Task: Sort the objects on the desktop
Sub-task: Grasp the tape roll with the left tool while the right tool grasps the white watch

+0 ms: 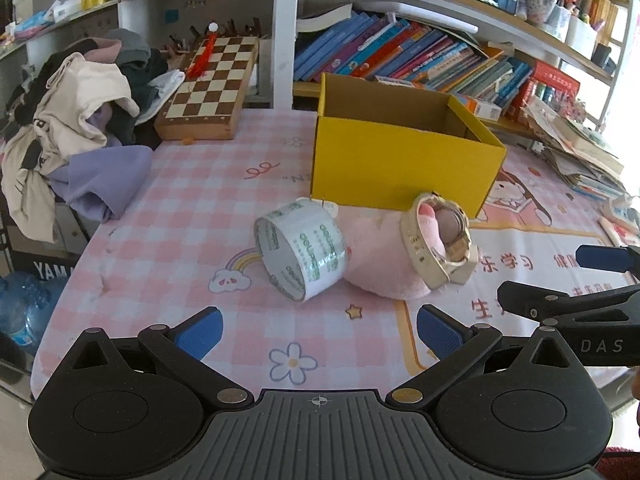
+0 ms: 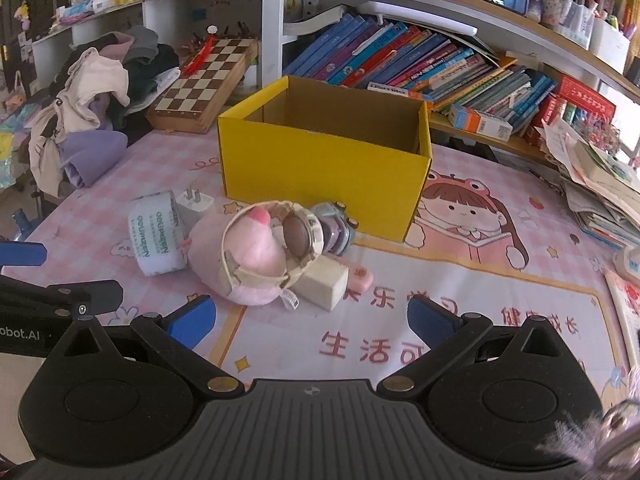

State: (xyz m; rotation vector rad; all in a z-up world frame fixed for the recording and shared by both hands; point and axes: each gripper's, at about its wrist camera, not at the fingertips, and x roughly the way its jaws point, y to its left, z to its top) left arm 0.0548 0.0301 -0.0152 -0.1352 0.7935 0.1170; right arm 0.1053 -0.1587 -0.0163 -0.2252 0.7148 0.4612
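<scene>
An open yellow cardboard box [image 1: 400, 160] [image 2: 324, 168] stands on the pink checked desk mat. In front of it lies a roll of clear tape [image 1: 302, 250] [image 2: 157, 238], a pink plush toy [image 1: 380, 264] [image 2: 248, 268] with a beige wristwatch [image 1: 440, 240] [image 2: 296, 236] looped around it, a white charger plug [image 2: 195, 204], a cream block [image 2: 324, 280] and a small purple toy [image 2: 338, 226]. My left gripper [image 1: 318, 334] is open, a little short of the tape and plush. My right gripper [image 2: 310, 322] is open too, just short of the plush and block.
A pile of clothes [image 1: 76, 120] [image 2: 92, 96] and a wooden chessboard [image 1: 210, 88] [image 2: 204, 84] sit at the back left. Leaning books [image 1: 400, 52] [image 2: 420, 60] fill the shelf behind the box. Stacked papers [image 2: 600, 184] lie at the right. A water bottle [image 1: 24, 312] stands below the desk's left edge.
</scene>
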